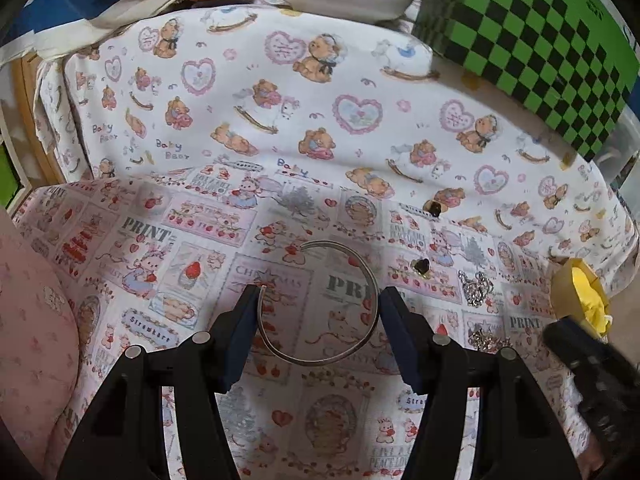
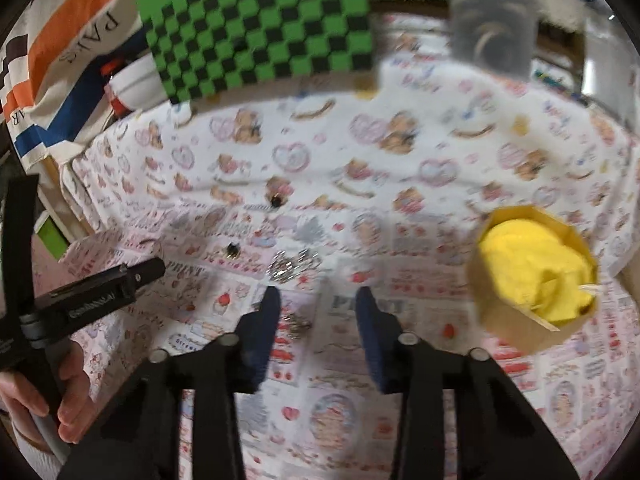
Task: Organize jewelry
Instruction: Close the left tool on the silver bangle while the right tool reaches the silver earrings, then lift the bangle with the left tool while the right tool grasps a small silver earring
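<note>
So right in front of my left claw [image 1: 320,312] there's a thin silver open bangle [image 1: 320,304] lying flat on the printed cloth [image 1: 160,240] over the worktop, and my jaws are spread wide on either side of it, not holding anything. Looks light and springy to me, smooth metal, so I'd guess it slides or flexes if I squeeze across the ring; pinching the wire itself at one side seems safer. My right claw [image 2: 316,312] is open and empty too, with a small sparkly chain piece [image 2: 298,322] just inside its left finger, and another glittery tangle [image 2: 292,266] slightly further out. Those will be limp and fiddly, probably best scooped up by a clump. Past them sit two little dark heart earrings [image 2: 232,249], tiny and slippery I reckon. Off to the right is the paper cup with yellow tissue [image 2: 532,276].
</note>
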{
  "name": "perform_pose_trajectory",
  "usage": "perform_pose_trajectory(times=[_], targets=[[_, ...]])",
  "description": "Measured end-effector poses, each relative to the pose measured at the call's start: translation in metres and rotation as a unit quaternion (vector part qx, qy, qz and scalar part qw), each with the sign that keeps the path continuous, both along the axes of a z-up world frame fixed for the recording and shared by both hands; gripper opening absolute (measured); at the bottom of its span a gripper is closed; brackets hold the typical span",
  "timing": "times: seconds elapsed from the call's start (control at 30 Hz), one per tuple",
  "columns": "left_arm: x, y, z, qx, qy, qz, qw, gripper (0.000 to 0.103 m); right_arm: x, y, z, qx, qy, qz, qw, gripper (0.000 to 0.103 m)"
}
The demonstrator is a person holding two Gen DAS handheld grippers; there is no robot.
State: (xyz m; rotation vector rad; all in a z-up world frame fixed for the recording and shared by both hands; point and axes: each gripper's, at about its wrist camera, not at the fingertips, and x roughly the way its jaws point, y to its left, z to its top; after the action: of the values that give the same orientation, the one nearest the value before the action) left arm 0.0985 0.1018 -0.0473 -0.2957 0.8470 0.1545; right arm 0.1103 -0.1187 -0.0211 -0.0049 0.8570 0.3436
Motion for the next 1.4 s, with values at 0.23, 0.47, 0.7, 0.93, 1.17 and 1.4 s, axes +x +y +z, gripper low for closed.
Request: perform_pose_trajectory(times=[0.23,0.47,0.7,0.93,1.17,1.4], targets=[[-0.003,0.001,0.006,0.003,-0.007,0.002,1.0000,0.059,0.000,0.008,-0.014,0.024,0.012,0.039,0.999,0.035],[-0.004,-0.003,0.011,0.010,-0.012,0.002,0.9999,0.059,0.006,0.008,-0.022,0.035,0.032,0.040,0.998,0.033],[-0.001,-0.003,0.010,0.018,-0.006,0.004,0.9998,0.059,0.011,0.016,-0.033,-0.011,0.032,0.031,0.999,0.013],[-0.002,-0.005,0.011,0.049,-0.010,0.010,0.9987,0.059,0.013,0.015,-0.037,-0.009,0.036,0.033,0.999,0.013],[-0.002,-0.001,0.006,0.051,-0.004,0.015,0.9986,0.059,0.010,0.019,-0.038,-0.025,0.026,0.043,0.998,0.013],[-0.004,0.000,0.010,0.046,-0.014,0.015,0.9987,0.059,0.005,0.012,-0.032,-0.012,0.010,0.028,0.999,0.013]])
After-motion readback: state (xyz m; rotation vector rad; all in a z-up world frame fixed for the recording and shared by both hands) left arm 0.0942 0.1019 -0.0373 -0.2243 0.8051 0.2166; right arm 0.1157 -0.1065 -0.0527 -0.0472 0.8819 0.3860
